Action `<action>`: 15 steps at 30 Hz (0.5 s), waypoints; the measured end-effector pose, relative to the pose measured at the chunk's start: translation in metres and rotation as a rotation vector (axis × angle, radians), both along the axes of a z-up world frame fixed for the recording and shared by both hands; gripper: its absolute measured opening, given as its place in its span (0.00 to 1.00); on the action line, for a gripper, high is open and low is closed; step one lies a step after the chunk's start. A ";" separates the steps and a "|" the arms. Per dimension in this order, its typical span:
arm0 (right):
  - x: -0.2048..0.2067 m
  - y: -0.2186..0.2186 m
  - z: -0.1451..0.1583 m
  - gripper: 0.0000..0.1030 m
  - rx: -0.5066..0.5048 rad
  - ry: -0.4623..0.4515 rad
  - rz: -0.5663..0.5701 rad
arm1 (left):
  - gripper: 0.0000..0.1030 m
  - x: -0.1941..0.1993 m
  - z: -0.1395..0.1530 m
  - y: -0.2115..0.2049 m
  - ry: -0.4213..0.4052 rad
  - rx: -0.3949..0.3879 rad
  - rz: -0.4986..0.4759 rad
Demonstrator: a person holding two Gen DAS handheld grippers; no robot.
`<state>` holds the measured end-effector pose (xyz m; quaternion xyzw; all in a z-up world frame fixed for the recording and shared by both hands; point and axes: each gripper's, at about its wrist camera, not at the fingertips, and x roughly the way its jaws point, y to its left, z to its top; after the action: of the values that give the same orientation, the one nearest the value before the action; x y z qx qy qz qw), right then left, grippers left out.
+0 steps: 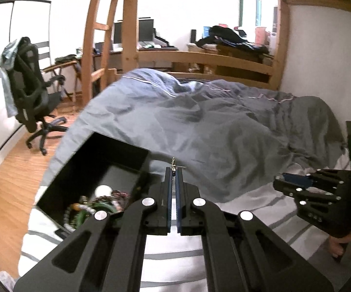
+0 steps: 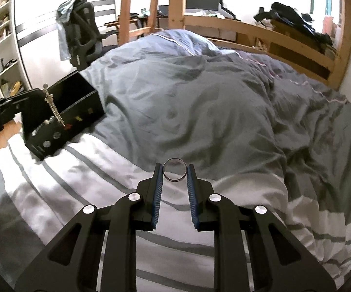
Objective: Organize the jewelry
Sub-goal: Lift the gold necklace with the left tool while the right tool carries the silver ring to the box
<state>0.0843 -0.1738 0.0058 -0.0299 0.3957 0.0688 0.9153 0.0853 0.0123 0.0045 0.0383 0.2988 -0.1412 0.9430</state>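
Observation:
My left gripper (image 1: 174, 169) is shut on a thin silver chain (image 1: 173, 164); in the right wrist view the chain (image 2: 53, 107) hangs down from it over the black jewelry box (image 2: 78, 114). The open black box (image 1: 102, 168) sits on the bed at lower left of the left wrist view, with beads and bracelets (image 1: 95, 206) inside. My right gripper (image 2: 175, 170) is shut on a silver ring (image 2: 175, 173), held upright between the fingertips above the striped sheet. The right gripper also shows in the left wrist view (image 1: 282, 182), at the right.
A rumpled grey duvet (image 2: 212, 92) covers most of the bed; a white striped sheet (image 2: 78, 182) lies in front. A wooden bed frame and ladder (image 1: 129, 36) stand behind. An office chair (image 1: 32, 92) stands on the wood floor at left.

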 end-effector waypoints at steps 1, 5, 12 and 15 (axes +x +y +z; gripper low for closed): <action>0.000 0.003 0.003 0.20 0.000 -0.003 0.009 | 0.02 -0.001 0.002 0.002 -0.012 0.010 0.017; 0.002 0.020 0.016 0.20 0.007 -0.027 0.052 | 0.02 0.000 0.009 0.013 -0.018 -0.003 0.037; 0.011 0.052 0.031 0.20 0.016 -0.051 0.112 | 0.02 0.000 0.016 0.028 -0.030 -0.013 0.075; 0.015 0.065 0.036 0.20 0.019 -0.057 0.135 | 0.02 -0.001 0.021 0.037 -0.050 -0.014 0.092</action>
<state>0.0996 -0.1086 0.0419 -0.0501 0.3658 0.1332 0.9198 0.0841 0.0488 0.0255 0.0216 0.2754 -0.0985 0.9560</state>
